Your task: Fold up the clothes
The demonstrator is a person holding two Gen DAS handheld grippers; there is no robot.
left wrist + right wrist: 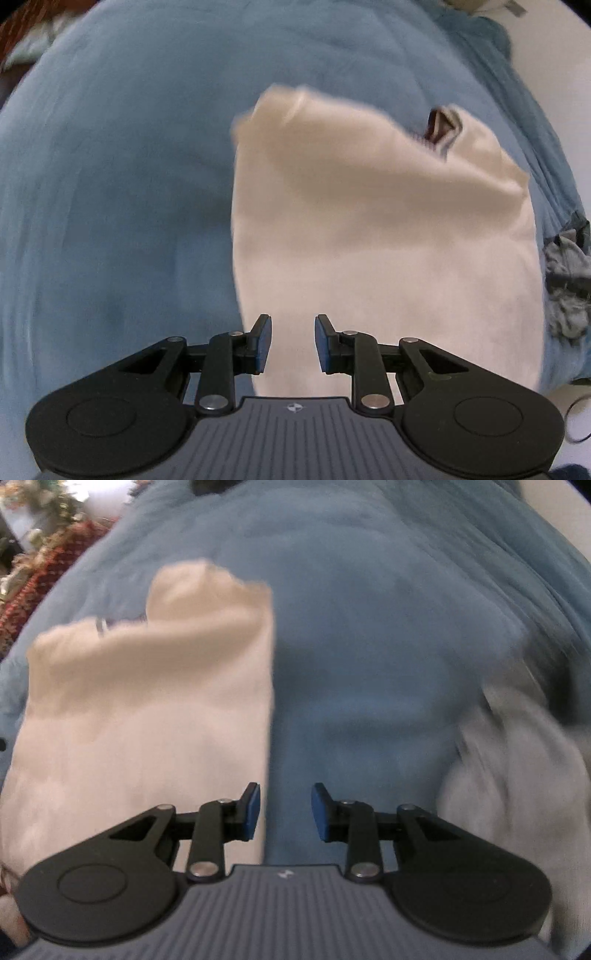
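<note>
A cream garment (369, 229) lies folded lengthwise on a blue bedspread (110, 184), its collar end at the far side. My left gripper (293, 341) hangs above the garment's near end, open, with nothing between its blue pads. In the right wrist view the same cream garment (147, 709) fills the left half. My right gripper (286, 810) hovers just right of its straight right edge, over the blue bedspread (369, 664), open and empty. Both views are blurred by motion.
A grey crumpled garment (569, 280) lies at the right edge of the bed; a pale grey garment (517, 775) shows blurred at the right. A red patterned fabric (44, 583) sits beyond the bed at far left.
</note>
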